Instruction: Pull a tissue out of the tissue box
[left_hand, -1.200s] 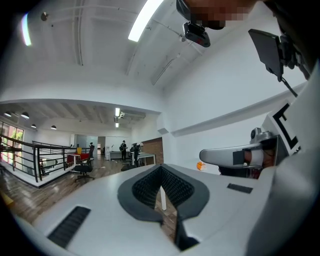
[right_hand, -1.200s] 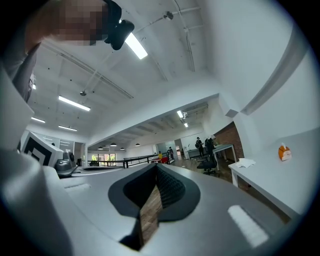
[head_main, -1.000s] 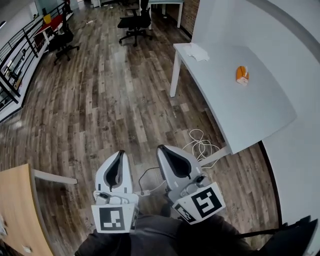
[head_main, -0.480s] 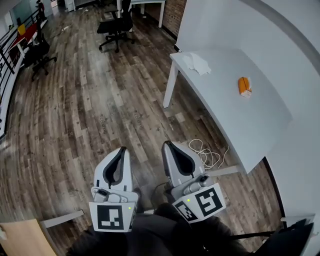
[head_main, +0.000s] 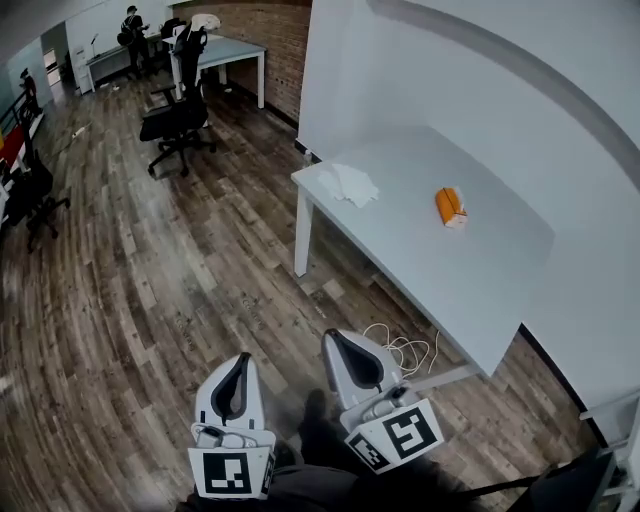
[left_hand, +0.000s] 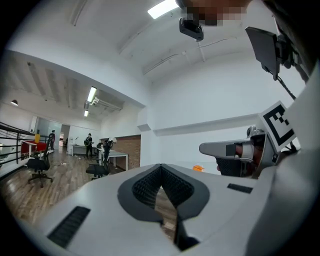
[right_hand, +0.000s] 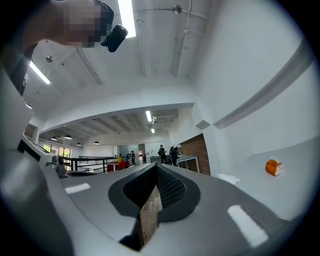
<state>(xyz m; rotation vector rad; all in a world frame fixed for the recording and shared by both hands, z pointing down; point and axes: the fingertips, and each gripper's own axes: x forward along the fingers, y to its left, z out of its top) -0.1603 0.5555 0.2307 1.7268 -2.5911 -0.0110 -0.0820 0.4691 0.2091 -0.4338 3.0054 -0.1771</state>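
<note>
Tissue box (head_main: 451, 207), small and orange, stands on the white tabletop (head_main: 480, 280) near the wall, well apart from both grippers. A crumpled white sheet (head_main: 347, 184) lies at the far corner of the same tabletop. The left gripper (head_main: 240, 365) and the right gripper (head_main: 340, 348) hang low above the wooden floor (head_main: 150, 300), and the jaws of each are together with nothing between them. I judge that the approach is not yet made. One risk is that the box looks light, so a pull by one gripper could lift or drag it if the other does not hold it down. Also, jaws that arrive closed would only push the tissue inside.
</note>
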